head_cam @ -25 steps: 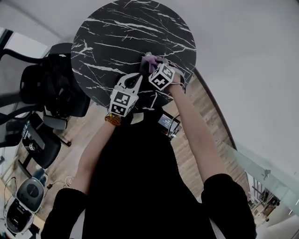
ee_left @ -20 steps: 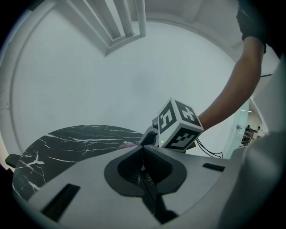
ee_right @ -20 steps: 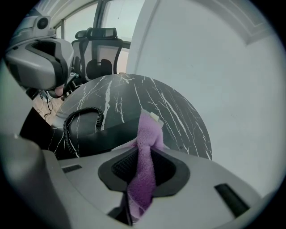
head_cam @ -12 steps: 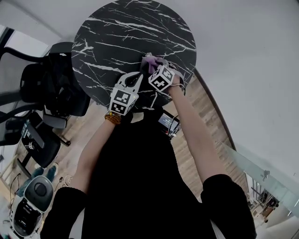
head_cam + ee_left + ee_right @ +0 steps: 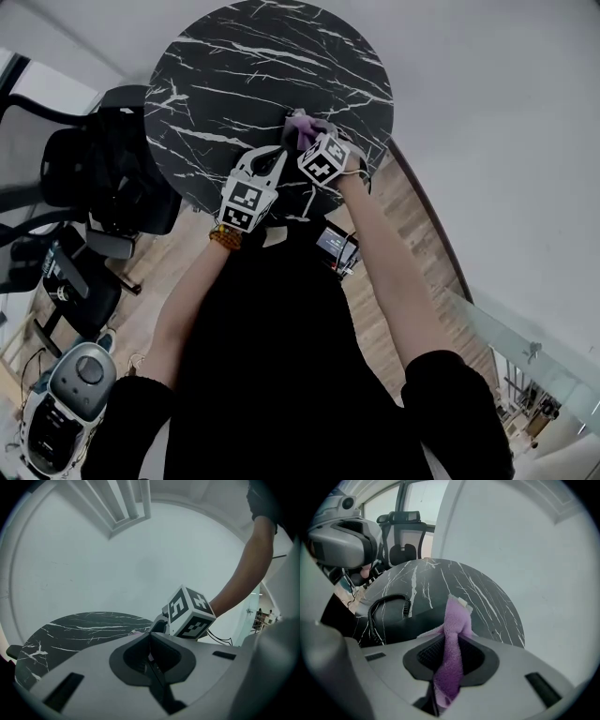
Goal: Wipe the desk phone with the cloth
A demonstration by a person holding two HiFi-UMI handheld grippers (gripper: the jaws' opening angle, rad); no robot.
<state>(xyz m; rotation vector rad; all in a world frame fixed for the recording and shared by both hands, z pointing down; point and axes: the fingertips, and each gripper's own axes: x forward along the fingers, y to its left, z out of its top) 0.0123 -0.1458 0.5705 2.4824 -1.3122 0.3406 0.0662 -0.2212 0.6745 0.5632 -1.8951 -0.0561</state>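
Note:
My right gripper [image 5: 305, 128] [image 5: 450, 645] is shut on a purple cloth [image 5: 299, 121] [image 5: 455, 618], which sticks up out of the jaws over the round black marble table [image 5: 244, 75] [image 5: 487, 603]. In the right gripper view, the dark desk phone [image 5: 396, 621] with its coiled cord [image 5: 375, 609] lies just left of the cloth. In the head view the phone is mostly hidden under the grippers. My left gripper [image 5: 276, 152] [image 5: 151, 645] hovers close beside the right one. Its jaws meet with nothing between them.
Black office chairs [image 5: 103, 178] stand left of the table. A grey wheeled device [image 5: 70, 398] sits on the wooden floor at the lower left. A small screen unit [image 5: 337, 247] is on the floor below the table edge, and a glass railing [image 5: 525, 347] runs along the right.
Both grippers have stayed almost still over the phone. The grey device on the floor at the lower left has shifted slightly to the right.

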